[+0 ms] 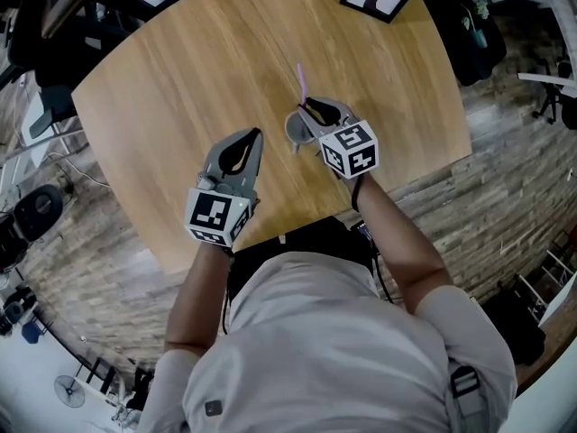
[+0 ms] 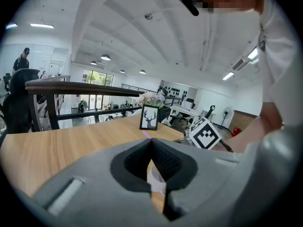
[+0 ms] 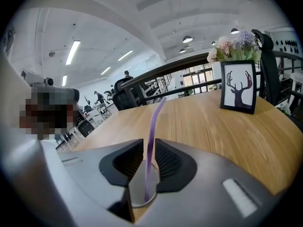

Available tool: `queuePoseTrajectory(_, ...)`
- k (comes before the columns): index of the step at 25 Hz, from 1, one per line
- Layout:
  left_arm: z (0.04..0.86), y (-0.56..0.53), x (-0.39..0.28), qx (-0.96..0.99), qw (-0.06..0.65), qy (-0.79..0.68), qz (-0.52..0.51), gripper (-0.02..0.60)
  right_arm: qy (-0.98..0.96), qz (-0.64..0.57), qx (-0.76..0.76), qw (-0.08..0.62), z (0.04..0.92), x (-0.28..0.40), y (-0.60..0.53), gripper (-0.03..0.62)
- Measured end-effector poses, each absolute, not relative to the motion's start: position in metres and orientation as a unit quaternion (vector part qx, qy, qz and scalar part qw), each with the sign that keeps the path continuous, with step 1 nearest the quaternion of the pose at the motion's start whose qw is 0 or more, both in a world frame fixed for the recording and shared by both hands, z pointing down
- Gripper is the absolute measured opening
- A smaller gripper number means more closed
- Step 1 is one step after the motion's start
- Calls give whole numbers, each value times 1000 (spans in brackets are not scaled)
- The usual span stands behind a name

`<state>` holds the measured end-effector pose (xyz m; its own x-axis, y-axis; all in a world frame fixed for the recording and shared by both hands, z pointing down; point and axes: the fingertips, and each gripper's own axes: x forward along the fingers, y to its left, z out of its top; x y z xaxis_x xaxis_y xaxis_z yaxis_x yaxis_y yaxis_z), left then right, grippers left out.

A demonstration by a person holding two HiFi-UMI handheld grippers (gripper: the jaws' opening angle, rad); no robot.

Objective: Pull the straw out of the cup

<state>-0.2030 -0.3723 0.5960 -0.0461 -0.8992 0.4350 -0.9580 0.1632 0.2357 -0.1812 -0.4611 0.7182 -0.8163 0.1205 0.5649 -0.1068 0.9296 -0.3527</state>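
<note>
Wood-grain bench is seen carrying a small cup, in which a purple straw stands upright. Right tongs are held released around the straw, not yet pinching it. Left tongs are clenched on nothing. The straw is judged light, thin and easily crushed, and is best gripped gently just above the rim.
</note>
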Motion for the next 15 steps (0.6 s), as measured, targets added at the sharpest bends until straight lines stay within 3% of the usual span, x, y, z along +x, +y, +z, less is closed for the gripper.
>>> queuePoseTrajectory(5, 600, -367, -202, 643, 254, -720, 63, 5, -933, 188, 0, 306, 723, -182, -459, 43)
queuePoseTrajectory(15, 585, -349, -204, 649, 237, -720, 63, 5, -948, 171, 14, 270, 686, -183, -454, 40)
